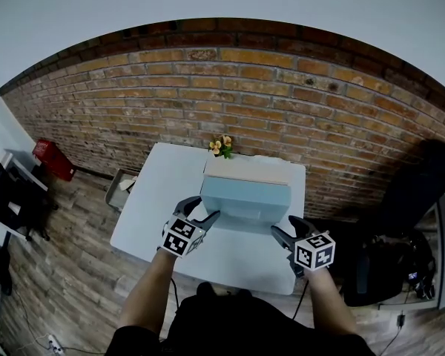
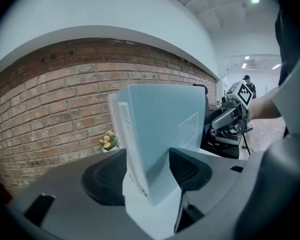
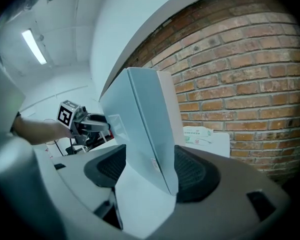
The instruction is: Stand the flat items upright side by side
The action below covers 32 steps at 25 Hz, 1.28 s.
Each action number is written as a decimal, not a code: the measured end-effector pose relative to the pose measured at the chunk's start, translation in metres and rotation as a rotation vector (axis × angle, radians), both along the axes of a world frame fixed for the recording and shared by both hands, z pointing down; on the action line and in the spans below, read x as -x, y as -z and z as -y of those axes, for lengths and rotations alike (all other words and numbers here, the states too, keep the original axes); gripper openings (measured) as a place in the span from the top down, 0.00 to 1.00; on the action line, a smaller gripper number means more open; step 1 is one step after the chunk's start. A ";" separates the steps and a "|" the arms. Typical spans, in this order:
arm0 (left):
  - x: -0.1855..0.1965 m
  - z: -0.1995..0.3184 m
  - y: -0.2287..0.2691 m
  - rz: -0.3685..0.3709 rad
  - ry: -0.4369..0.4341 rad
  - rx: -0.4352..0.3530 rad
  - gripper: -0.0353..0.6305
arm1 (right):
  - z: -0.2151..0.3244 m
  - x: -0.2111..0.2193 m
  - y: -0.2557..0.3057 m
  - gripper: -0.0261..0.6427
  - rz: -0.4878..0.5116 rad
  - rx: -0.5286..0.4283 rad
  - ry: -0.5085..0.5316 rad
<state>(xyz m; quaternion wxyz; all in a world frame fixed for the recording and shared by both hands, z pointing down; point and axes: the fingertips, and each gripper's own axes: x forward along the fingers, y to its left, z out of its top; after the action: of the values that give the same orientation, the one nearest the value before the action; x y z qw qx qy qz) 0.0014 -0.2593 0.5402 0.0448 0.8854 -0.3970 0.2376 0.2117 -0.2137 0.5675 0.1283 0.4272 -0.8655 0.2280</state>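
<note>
on white table [image 1: 152, 232], left gripper [image 1: 205, 215] and right gripper [image 1: 282, 227] both clamped on blue folder [image 1: 245, 197] ends; keep level, set upright flush beside beige item [image 1: 246, 169]

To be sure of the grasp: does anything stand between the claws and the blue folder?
Nothing visible does. The left claw and the right claw each clamp a side edge of the upright blue folder on the table.

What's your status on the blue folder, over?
Left hand-held gripper and right hand-held gripper shut on blue folder, one each end. Folder upright over white table. Flowers behind, clear.
</note>
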 end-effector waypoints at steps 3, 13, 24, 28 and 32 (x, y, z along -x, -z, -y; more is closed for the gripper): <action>0.010 -0.004 0.003 -0.036 0.035 0.007 0.53 | -0.007 -0.013 -0.001 0.49 0.005 0.006 -0.024; 0.040 -0.023 -0.006 -0.219 0.139 0.107 0.53 | -0.046 -0.022 -0.010 0.52 0.017 0.048 -0.090; 0.113 -0.028 0.007 -0.197 0.055 0.083 0.62 | -0.080 0.126 -0.026 0.64 -0.025 0.092 -0.054; 0.166 -0.029 0.021 -0.190 0.039 0.050 0.69 | -0.067 0.217 -0.001 0.72 0.008 0.016 -0.017; 0.212 -0.030 0.037 -0.194 0.030 0.019 0.75 | -0.048 0.273 0.030 0.87 0.071 -0.064 -0.069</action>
<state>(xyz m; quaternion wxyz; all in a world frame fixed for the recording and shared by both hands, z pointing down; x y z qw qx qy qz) -0.2106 -0.2289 0.5035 0.0951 0.8976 -0.4018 0.1540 -0.0608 -0.1652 0.5375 0.0757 0.4525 -0.8610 0.2195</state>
